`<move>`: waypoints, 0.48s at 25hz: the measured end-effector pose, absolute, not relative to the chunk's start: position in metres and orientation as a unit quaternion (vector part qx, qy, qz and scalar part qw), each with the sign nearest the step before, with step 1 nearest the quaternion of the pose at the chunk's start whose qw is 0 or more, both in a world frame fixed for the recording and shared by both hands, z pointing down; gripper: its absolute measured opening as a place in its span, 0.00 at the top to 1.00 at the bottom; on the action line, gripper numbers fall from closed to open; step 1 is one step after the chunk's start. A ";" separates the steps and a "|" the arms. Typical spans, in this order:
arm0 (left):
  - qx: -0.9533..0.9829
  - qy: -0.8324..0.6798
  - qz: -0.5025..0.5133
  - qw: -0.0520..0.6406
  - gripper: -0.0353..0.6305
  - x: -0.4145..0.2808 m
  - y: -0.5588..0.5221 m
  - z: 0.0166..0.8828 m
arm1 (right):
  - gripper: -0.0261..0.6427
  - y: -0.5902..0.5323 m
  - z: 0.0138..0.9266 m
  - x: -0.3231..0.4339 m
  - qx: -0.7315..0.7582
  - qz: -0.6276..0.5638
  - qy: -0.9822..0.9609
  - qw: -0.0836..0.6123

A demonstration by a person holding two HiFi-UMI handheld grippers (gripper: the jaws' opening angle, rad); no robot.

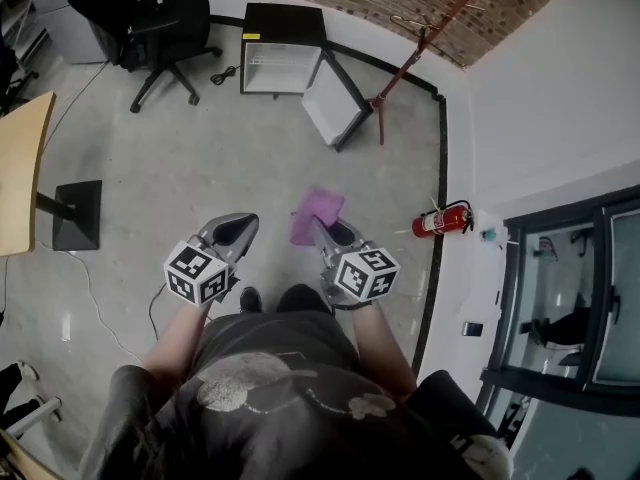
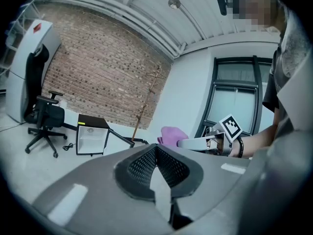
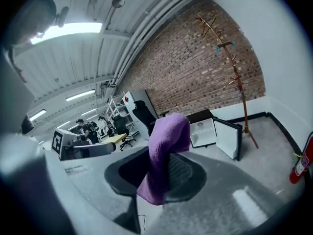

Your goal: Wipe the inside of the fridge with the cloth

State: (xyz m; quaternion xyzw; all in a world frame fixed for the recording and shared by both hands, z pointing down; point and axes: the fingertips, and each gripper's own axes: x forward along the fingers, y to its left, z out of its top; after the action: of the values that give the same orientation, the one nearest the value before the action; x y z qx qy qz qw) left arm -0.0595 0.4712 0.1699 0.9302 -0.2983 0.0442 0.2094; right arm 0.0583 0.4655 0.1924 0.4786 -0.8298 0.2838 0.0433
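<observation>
While right claw (image 3: 162,166) clamps cloth (image 3: 167,133), left (image 2: 156,149) closed

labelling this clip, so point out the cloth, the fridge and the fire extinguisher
cloth (image 1: 318,215), head view, middle of the purple fabric
fridge (image 1: 281,68), head view, its open white inside
fire extinguisher (image 1: 443,220), head view, its red body

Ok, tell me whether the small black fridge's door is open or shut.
Open. The small black fridge shows its white inside, and its white door stands swung out to one side.
</observation>
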 end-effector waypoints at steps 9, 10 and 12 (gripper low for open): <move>0.923 -0.307 0.042 0.229 0.92 -0.088 0.437 0.186 | 0.85 0.436 0.207 0.047 0.494 0.302 -0.814 0.048; 0.922 -0.308 0.043 0.230 0.92 -0.089 0.432 0.188 | 0.85 0.428 0.209 0.047 0.492 0.301 -0.815 0.049; 0.920 -0.313 0.043 0.233 0.92 -0.089 0.419 0.192 | 0.85 0.411 0.215 0.047 0.486 0.300 -0.819 0.053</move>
State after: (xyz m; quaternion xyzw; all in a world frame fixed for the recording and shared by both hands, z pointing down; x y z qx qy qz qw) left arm -0.0887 0.4193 0.1923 0.9198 -0.3132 0.0431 0.2326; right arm 0.0468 0.4112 0.2153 0.4859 -0.8192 0.3002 0.0527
